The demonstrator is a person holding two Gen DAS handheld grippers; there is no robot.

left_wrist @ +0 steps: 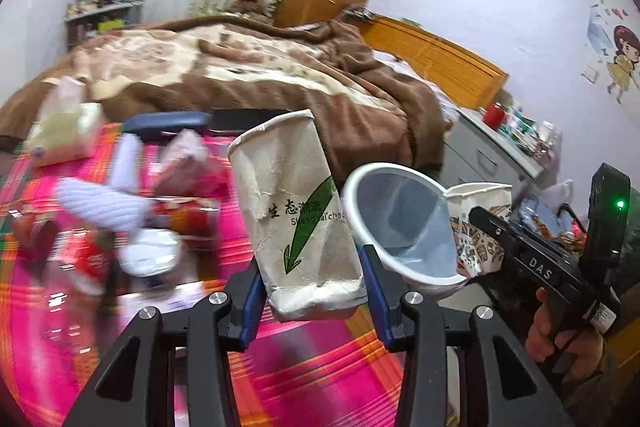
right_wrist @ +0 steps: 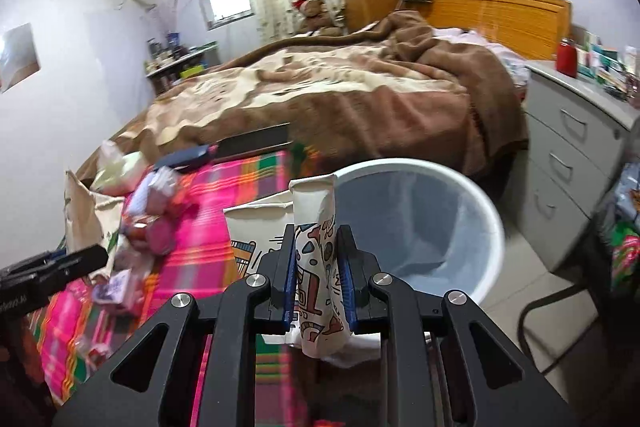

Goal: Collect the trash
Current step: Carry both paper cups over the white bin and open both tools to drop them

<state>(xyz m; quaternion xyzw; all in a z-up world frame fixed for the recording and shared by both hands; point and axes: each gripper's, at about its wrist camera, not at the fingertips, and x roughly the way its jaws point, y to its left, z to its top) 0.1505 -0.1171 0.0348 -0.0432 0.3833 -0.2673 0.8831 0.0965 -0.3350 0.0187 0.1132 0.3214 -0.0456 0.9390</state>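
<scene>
- The left claw (left_wrist: pixel 310 291) was clamped on a crumpled white paper cup with a green arrow (left_wrist: pixel 296 211), held above the pink plaid worktop (left_wrist: pixel 312 359).
- The right claw (right_wrist: pixel 318 283) squeezed a flattened patterned paper cup (right_wrist: pixel 318 259) just before the white trash bin (right_wrist: pixel 476 215).
- Blurred wrappers (left_wrist: pixel 132 227) littered the worktop.

Pink plaid tablecloth (left_wrist: pixel 304 367) strewn with blurred wrappers (left_wrist: pixel 92 255), a tissue pack (left_wrist: pixel 64 137), a dark flat case (left_wrist: pixel 168 121).
</scene>
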